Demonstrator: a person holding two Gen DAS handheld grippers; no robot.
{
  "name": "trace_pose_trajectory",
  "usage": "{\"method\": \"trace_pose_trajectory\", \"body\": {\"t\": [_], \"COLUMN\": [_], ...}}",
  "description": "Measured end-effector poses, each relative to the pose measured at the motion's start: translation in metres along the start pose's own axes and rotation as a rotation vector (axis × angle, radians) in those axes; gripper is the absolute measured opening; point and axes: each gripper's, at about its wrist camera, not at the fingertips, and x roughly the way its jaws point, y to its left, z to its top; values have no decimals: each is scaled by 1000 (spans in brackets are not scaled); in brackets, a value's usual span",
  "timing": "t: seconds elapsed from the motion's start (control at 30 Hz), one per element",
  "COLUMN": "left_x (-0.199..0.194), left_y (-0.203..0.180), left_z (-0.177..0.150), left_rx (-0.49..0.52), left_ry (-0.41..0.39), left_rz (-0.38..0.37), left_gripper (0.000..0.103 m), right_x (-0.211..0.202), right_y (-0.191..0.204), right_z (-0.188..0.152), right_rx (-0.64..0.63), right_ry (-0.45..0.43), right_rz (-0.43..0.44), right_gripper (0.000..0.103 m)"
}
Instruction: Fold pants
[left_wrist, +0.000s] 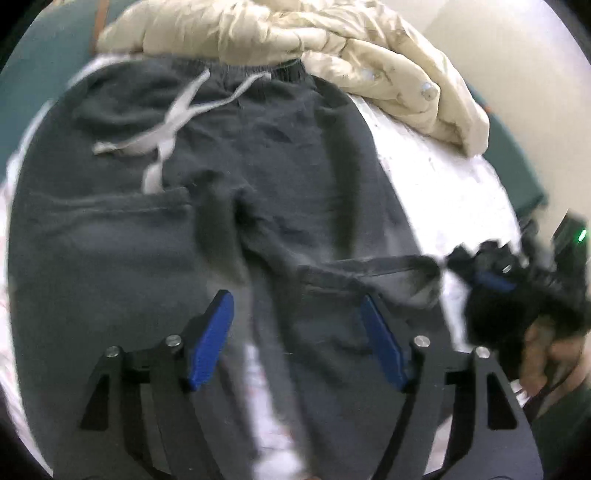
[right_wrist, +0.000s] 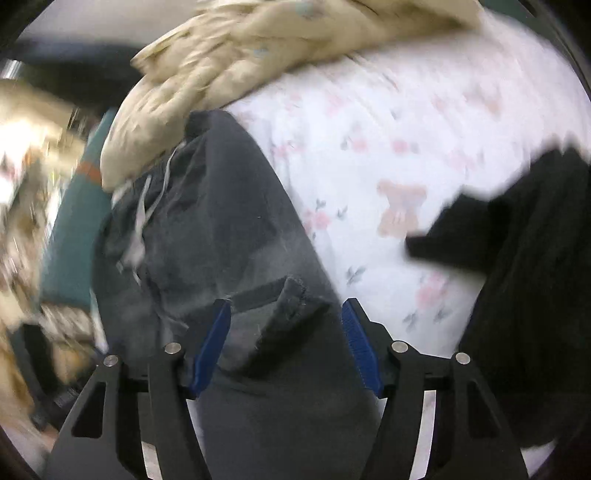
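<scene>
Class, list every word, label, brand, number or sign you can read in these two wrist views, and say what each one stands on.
None: no readable text in either view.
Pants: no label or brand visible.
Sheet: printed flowers and a bear, no words.
Cream quilt: round snaps only, no writing.
Clutter at the left edge: too blurred to tell whether it bears any text.
Green light: a plain glow, no sign.
</scene>
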Motion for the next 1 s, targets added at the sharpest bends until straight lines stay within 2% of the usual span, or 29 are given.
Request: {"method": "trace_pose_trajectory", "body": {"t": [0.13, 0.27, 0.33, 0.37, 0.4, 0.47, 0.5, 0.53, 0.57, 0.6, 0.63, 0.67, 0.77, 0.9, 0.93, 1.0], "left_x": [19, 44, 58, 65, 70, 76, 79, 82, 84, 85, 83, 79, 57, 23, 12, 4], "left_y": [3, -8, -11, -14, -18, -27, -32, -37, -40, -41, -41, -41, -42, -29, -26, -28], "left_z": [-16, -17, -13, -10, -7, 0, 4, 8, 10, 12, 13, 13, 7, 6, 6, 11], "left_rx": [47, 118, 134, 145, 160, 187, 204, 227, 238, 249, 252, 253, 270, 203, 189, 199], "left_ry": [42, 26, 44, 53, 57, 51, 49, 50, 55, 54, 52, 48, 29, -25, -56, -98], "left_rz": [-6, 61, 63, 53, 40, 17, 23, 42, 46, 57, 61, 48, 34, -22, -55, -50], "left_gripper": [69, 67, 59, 50, 45, 44, 38, 32, 16, 10, 10, 9, 8, 7, 7, 7], "right_x": [13, 35, 48, 51, 57, 64, 67, 69, 71, 72, 71, 67, 48, 12, 7, 6], "right_y": [11, 8, 8, 8, 9, 11, 14, 16, 18, 20, 21, 21, 25, 43, 47, 55], "right_z": [-11, -17, -18, -18, -19, -16, -14, -13, -13, -12, -11, -11, -15, -22, -20, -12], "right_rx": [-259, -342, -357, -362, -362, -358, -358, -361, -369, -382, -384, -383, -400, -470, -480, -490], "right_ry": [51, 85, 95, 97, 94, 91, 85, 82, 83, 76, 61, 42, -17, -117, -130, -141], "right_rz": [-128, -178, -189, -197, -198, -184, -165, -149, -147, -172, -173, -161, -123, -51, -47, -59], "right_gripper": [65, 65, 65, 64, 64, 64, 64, 57, 34, 21, 10, 5, 4, 4, 4, 4]}}
